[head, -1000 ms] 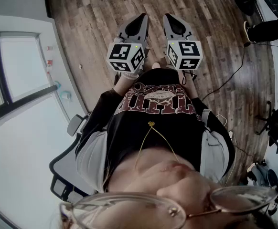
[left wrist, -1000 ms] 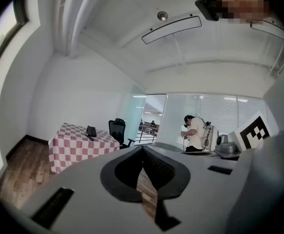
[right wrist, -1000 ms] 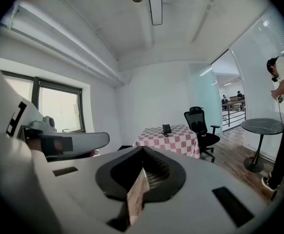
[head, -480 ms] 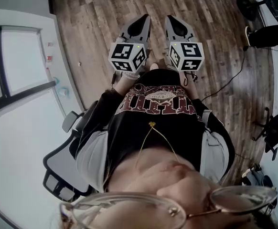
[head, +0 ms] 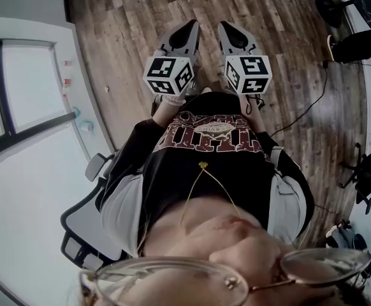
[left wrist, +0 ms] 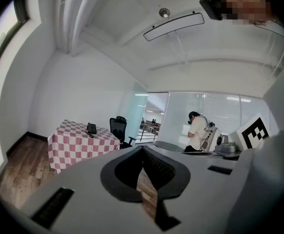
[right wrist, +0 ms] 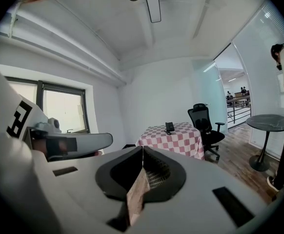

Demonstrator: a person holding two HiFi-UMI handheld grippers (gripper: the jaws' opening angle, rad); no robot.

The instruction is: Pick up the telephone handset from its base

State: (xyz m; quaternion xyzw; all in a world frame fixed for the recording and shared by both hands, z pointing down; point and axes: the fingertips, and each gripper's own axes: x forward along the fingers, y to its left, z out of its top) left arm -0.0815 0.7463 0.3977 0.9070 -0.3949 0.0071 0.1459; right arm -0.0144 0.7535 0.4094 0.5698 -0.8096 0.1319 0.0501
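There were two grippers, both held out over the wooden floor (head: 128,37) and well apart from the task's thing. The left gripper (left wrist: 143,147) had its jaws pressed together at the tips with nothing between them. The right gripper (right wrist: 142,148) was pressed together at the tips too and held nothing. Only floor showed through the slit lower down. Each carried one marker cube, two in all (head: 168,75).

One telephone (right wrist: 170,126) stood on the one table (right wrist: 181,140), which was covered in a red-and-white checked cloth. It sat about midway along the tabletop, clear of the corners. In both gripper views it was a small dark shape, too small to tell which way it pointed or how its long axis ran.

One black office chair (right wrist: 205,123) stood just beside the table's edge. One round dark table (right wrist: 270,122) stood well apart from the checked one, and one other person (left wrist: 198,130) stood by it.
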